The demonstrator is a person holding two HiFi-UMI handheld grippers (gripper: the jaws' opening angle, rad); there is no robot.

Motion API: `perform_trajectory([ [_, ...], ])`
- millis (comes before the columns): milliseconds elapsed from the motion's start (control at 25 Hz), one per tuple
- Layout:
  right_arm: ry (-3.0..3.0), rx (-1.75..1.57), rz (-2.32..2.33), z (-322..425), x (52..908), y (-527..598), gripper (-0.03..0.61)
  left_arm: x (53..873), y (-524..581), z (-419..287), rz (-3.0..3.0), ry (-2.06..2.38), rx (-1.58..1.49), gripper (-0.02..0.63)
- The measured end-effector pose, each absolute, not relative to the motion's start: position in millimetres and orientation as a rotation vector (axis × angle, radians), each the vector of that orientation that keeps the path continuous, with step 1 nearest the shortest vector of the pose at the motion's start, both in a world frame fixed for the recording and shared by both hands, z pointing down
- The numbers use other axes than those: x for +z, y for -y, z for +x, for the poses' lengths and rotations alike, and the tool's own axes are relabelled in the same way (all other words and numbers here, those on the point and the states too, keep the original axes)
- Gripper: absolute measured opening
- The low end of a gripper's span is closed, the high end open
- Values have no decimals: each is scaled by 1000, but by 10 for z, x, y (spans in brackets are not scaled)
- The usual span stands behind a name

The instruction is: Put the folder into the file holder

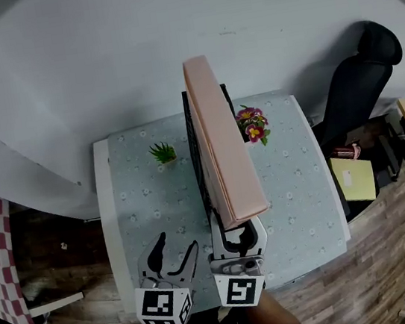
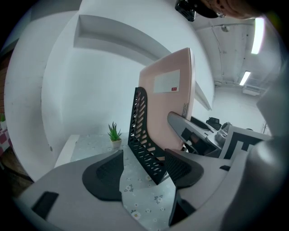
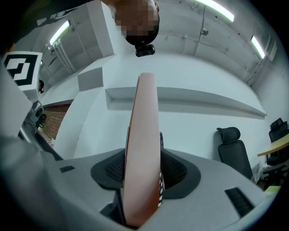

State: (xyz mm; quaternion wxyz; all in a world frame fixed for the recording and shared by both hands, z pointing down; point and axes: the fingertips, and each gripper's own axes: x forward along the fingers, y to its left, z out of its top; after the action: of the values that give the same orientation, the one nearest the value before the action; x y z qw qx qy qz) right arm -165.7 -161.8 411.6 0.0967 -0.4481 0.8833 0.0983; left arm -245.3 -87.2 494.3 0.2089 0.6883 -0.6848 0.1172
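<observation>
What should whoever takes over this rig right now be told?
Left gripper: open, empty, over the near part of the table.
Right gripper: shut on the near end of the pink folder.
Folder: on edge, tilted, between the walls of the black file holder mid-table; whether it is fully seated cannot be seen.
Done: folder gripped and brought into the holder.
Left: probably lower it home, release, withdraw.
</observation>
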Motion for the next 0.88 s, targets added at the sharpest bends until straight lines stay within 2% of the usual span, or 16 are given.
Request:
perform_trajectory([
  [480,-2898,184,-1366,-1649,4479,1540,213,4860,902,-2435,1925,1948,283,301],
  [800,-2976,112,-1341,-1497,4263,1356,221,4509,836,-2362,1972,1990,254,301],
  [880,-2986,98,-1334,-1408,4181,1293,222,4392,788,-2341,1974,2030,242,256],
])
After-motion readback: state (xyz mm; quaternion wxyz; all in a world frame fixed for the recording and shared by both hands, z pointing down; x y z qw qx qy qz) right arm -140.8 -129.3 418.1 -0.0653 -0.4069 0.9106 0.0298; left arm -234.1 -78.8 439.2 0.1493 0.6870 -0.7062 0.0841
